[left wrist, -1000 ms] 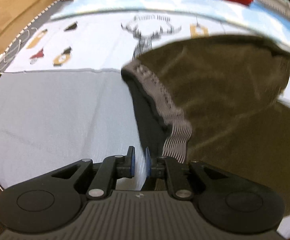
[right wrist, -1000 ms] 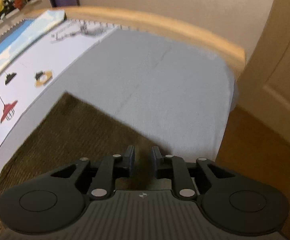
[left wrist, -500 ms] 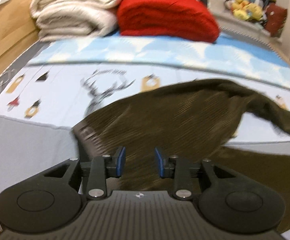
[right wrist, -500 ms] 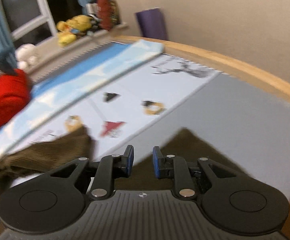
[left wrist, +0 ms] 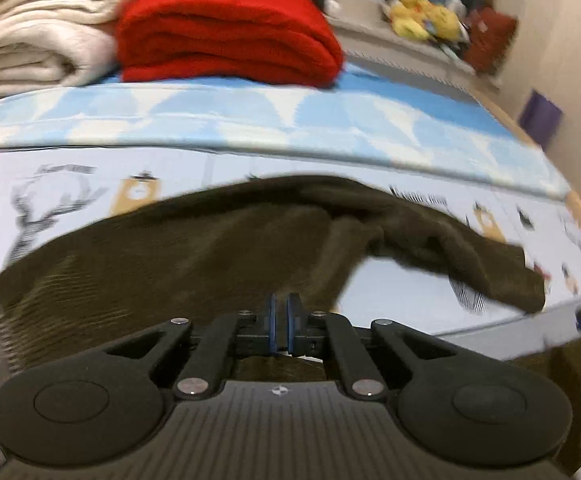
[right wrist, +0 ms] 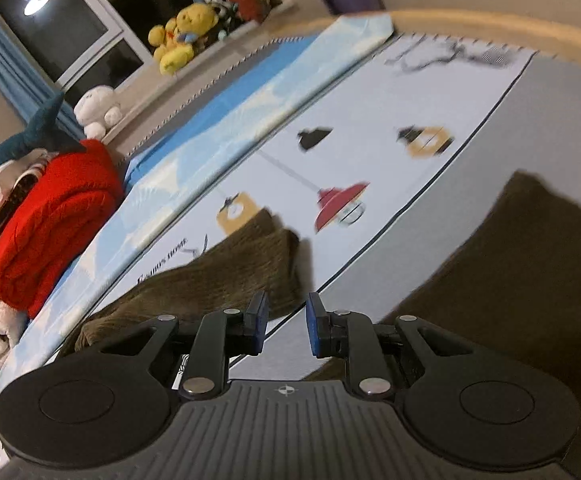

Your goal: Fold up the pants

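Across the printed bedsheet [left wrist: 250,160]: dark olive corduroy pants [left wrist: 194,256], partly bunched, one leg trailing right, another portion [right wrist: 530,280] spread on the grey area. Left gripper [left wrist: 280,322] clenched, pads nearly touching over the fabric; cloth between them not discernible. Right gripper [right wrist: 283,322] released, parted above the sheet between two pant sections. Behind: red blanket [left wrist: 226,32], cream blanket [left wrist: 38,28], yellow plush toys [right wrist: 178,36].

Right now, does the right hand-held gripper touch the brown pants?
Apart. In the right wrist view the right hand-held gripper is open, and only the bed sheet shows between its fingers; the pants lie beyond.
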### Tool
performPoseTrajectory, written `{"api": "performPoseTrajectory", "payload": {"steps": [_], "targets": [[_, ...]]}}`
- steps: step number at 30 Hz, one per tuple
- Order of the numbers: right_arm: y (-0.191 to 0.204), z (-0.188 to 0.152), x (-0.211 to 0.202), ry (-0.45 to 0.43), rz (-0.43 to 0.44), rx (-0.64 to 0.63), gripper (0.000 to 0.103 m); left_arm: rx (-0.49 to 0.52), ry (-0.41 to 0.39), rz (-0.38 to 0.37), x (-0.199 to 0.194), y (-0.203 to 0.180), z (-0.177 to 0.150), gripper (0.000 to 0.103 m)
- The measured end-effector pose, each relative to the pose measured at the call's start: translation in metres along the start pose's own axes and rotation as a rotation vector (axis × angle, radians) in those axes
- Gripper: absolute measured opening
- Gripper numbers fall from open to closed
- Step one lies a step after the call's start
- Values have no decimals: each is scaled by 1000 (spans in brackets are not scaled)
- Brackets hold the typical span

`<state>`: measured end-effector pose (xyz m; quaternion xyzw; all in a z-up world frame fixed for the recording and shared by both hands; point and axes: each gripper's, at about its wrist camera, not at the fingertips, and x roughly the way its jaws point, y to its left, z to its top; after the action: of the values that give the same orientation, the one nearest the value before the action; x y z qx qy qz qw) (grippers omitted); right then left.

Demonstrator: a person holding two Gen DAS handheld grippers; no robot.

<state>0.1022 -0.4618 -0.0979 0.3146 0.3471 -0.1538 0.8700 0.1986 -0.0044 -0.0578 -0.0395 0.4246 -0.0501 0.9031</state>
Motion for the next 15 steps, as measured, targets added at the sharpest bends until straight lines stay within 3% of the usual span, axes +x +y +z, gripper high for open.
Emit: {"api": "performPoseTrajectory", "payload": {"steps": [3,4,5,7,15], "targets": [[4,5,34,11,-10,-3,29,29,47,-28,33,-14,1,9],[5,6,43,2,-21,-4,32,37,48,-36,42,-18,4,17],[7,7,54,3,-42,-6,36,44,45,-34,49,-22,6,37],[12,9,74,16,-55,-24,36,54,41,-23,63,-27,10,66],[24,12,113,82,-122,-99,37,81,85,-9,106,-40,18,66]]}}
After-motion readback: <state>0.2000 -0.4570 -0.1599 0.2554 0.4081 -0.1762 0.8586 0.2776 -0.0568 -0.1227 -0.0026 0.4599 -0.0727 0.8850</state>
